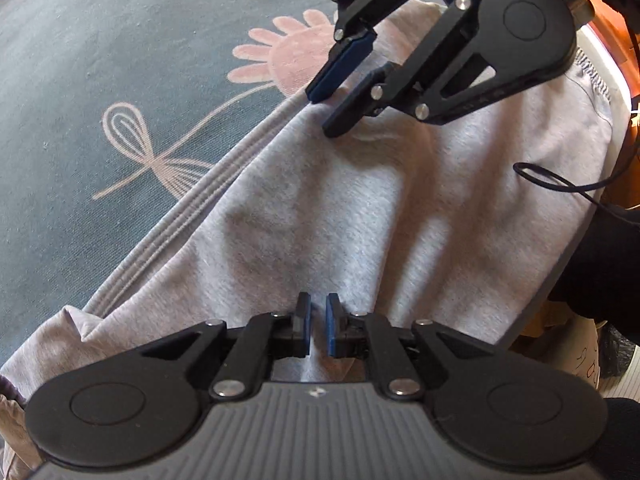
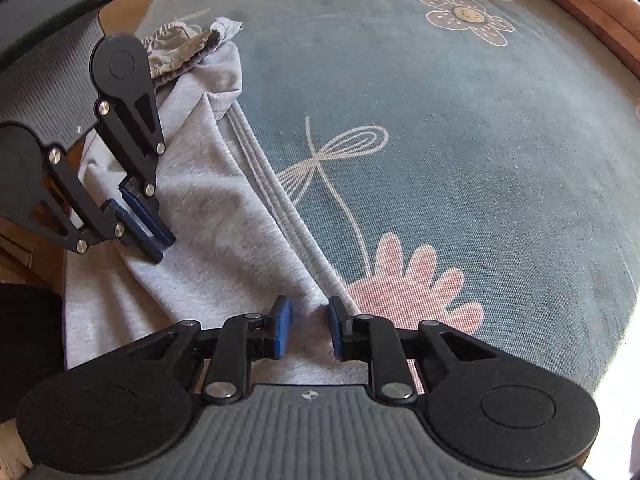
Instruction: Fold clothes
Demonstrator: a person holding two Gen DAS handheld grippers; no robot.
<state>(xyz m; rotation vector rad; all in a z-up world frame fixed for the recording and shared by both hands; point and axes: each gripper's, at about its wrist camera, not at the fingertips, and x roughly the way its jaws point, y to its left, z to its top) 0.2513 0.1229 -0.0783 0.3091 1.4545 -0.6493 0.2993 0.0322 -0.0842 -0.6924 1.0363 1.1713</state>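
A light grey garment [image 1: 352, 216] lies on a blue flowered cloth [image 1: 100, 80], with a ribbed hem [image 1: 208, 184] along its edge. My left gripper [image 1: 318, 312] hovers over the garment's middle with its jaws a narrow gap apart and nothing between them; it also shows in the right wrist view [image 2: 162, 246]. My right gripper [image 2: 309, 316] is open, its pads astride the garment [image 2: 224, 232] next to the ribbed hem [image 2: 280, 200]. It also shows in the left wrist view [image 1: 324, 114], tips touching the fabric.
The blue cloth [image 2: 460, 140] has pink and white flower prints. A crumpled patterned fabric [image 2: 176, 48] lies at the garment's far end. A wooden edge [image 2: 580, 4] rims the far right. A black cable [image 1: 560, 184] loops near the garment.
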